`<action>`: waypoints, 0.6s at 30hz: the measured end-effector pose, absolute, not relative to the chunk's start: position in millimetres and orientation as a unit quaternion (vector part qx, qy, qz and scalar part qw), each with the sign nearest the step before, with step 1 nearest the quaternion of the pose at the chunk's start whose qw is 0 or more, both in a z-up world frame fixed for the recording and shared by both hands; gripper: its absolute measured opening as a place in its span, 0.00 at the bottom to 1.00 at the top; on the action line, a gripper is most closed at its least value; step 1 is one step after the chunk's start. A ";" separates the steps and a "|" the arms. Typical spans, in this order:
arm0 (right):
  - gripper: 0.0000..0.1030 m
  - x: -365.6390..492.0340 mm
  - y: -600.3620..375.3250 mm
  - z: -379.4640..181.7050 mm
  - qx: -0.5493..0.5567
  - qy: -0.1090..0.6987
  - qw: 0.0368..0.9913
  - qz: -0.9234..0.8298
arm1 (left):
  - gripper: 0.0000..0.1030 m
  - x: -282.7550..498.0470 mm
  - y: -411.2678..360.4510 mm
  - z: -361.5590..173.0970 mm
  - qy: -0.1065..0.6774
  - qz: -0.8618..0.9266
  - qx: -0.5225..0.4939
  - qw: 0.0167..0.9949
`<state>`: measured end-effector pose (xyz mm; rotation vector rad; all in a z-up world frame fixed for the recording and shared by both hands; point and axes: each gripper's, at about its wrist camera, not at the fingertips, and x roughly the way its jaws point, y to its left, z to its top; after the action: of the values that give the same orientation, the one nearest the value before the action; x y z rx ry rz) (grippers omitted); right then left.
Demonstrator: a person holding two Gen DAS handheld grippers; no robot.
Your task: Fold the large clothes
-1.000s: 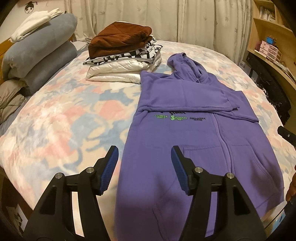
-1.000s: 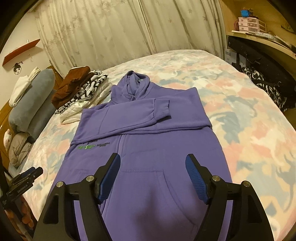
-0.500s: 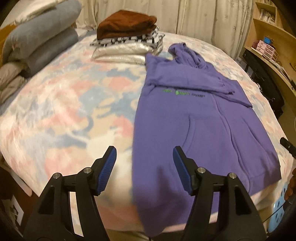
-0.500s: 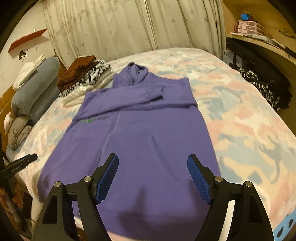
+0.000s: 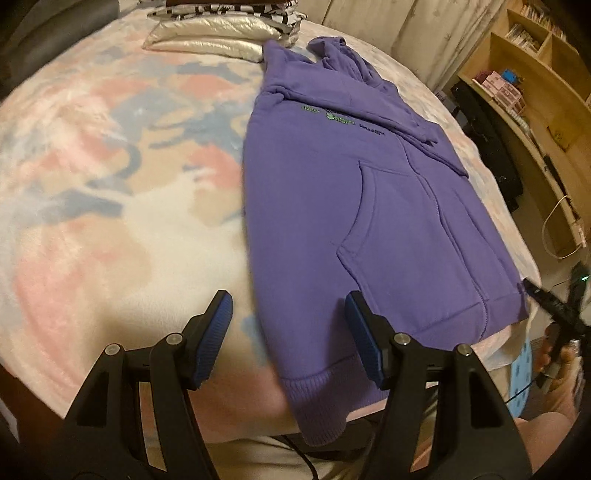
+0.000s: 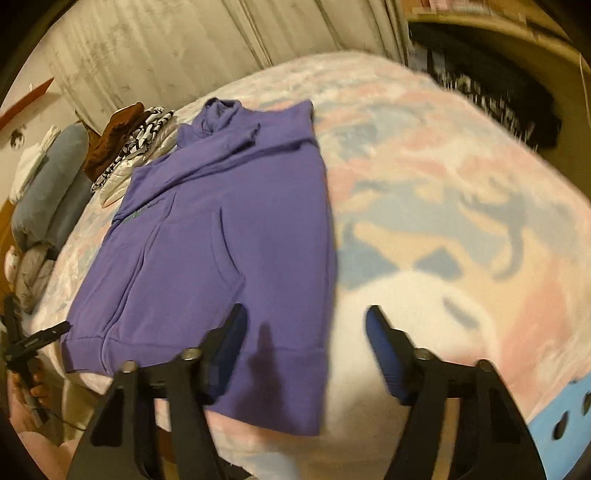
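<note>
Left claw (image 5: 288, 332) first, and we see its blue pads spread apart with nothing pinched: the left pad hangs over bare bedspread, the right pad over the hem corner of the purple hoodie (image 5: 369, 221). We've got that hoodie lying flat and face up on the bed (image 5: 110, 184), sleeves folded across its chest, hood pointing to the far side, ribbed hem at the near edge and drooping a little over it. Beyond the hoodie's hood we spot a stack of folded clothes (image 5: 221, 33). Off the hoodie's right hem corner, the other claw shows at the frame edge, held in a hand (image 5: 557, 362). Past the hoodie's right side stand wooden shelves (image 5: 535, 92).

Over to the right wrist view, blurred by movement. Our right claw (image 6: 303, 343) is parted too and holds nothing, though its jaws have just been closing in; one pad sits above the hoodie (image 6: 221, 240) near its hem, the other above bedspread (image 6: 443, 184) beside the hoodie's right edge. Left of the hoodie's hood we see the folded stack (image 6: 125, 147) and grey pillows (image 6: 51, 181); curtains (image 6: 184, 48) hang behind.
</note>
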<state>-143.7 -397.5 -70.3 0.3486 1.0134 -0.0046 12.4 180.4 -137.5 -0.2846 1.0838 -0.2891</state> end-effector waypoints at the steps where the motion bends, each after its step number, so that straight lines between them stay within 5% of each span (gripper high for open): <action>1: 0.49 -143.7 -404.1 -79.6 0.184 0.492 0.851 0.012 | 0.59 15.6 182.5 -139.6 0.513 -0.141 -0.140 0.835; 18: 0.45 -104.8 -395.1 -122.2 0.226 0.485 0.836 0.118 | 0.60 50.9 177.9 -162.7 0.516 -0.207 -0.169 0.814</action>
<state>-104.8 -395.1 -122.2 0.4793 1.0277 0.2508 50.9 177.9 -162.7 -0.3613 1.1001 -0.4425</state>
